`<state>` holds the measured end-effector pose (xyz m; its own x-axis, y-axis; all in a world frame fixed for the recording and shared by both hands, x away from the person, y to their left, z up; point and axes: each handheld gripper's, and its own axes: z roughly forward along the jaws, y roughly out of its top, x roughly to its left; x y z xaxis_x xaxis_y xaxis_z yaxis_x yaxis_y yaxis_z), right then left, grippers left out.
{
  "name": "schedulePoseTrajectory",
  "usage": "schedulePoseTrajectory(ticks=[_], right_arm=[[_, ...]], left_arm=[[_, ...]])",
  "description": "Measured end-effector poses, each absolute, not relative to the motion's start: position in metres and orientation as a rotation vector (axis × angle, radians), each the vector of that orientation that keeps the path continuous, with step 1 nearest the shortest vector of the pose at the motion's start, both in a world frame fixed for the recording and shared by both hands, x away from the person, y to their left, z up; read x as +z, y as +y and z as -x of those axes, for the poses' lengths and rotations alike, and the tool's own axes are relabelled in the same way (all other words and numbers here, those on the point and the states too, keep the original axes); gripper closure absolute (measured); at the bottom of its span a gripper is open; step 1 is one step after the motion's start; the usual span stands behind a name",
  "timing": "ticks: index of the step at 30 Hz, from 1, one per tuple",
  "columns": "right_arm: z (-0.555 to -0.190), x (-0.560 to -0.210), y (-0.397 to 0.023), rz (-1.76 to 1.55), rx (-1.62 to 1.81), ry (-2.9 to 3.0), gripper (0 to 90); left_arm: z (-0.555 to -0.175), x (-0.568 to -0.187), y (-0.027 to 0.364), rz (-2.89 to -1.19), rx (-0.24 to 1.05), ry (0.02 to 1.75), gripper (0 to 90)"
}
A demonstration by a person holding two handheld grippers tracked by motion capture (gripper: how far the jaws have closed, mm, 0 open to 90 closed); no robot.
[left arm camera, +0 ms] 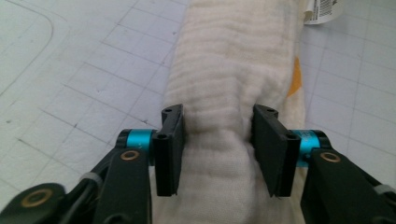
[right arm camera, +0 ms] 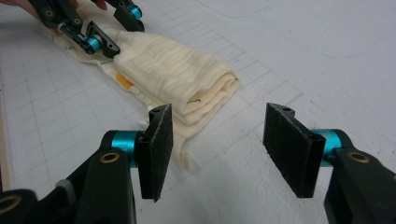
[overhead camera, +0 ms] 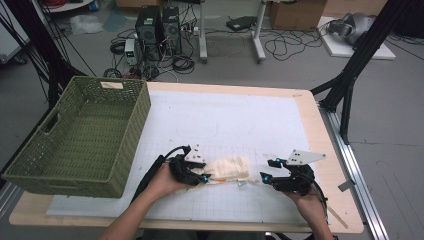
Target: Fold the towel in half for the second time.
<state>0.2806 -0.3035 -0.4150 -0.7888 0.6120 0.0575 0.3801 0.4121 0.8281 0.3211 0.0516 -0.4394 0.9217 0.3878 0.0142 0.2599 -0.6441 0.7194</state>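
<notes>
You get even, soft overhead light with no glare. The white mat [overhead camera: 240, 125] reads bright, and shadows stay faint beneath the left gripper [left arm camera: 217, 149]. Its near jaw bases blur softly; the cloth [left arm camera: 233, 60] ahead stays fairly sharp. The high view looks slightly grainy.

High view above table [overhead camera: 300, 125] looking forward-down, 2 claw-mounted views close along jaws, all sharing the cloth [overhead camera: 230, 167]
</notes>
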Motion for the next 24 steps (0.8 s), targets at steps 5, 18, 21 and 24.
schedulePoseTrajectory(ticks=[5, 18, 21, 24], right_arm=[[-0.281, -0.415, -0.302, -0.871, 1.317, 2.419, 42.4], [-0.281, -0.415, -0.306, -0.890, 1.323, 2.403, 41.9], [-0.282, -0.415, -0.306, -0.897, 1.326, 2.401, 41.7], [-0.281, -0.414, -0.304, -0.891, 1.322, 2.406, 41.6]], left_arm=[[-0.321, -0.439, 0.052, -2.302, 0.214, 0.460, 61.3], [-0.311, -0.438, 0.056, -2.347, 0.141, 0.377, 37.0], [-0.311, -0.438, 0.056, -2.350, 0.176, 0.385, 41.2], [-0.312, -0.438, 0.057, -2.348, 0.204, 0.382, 51.0]])
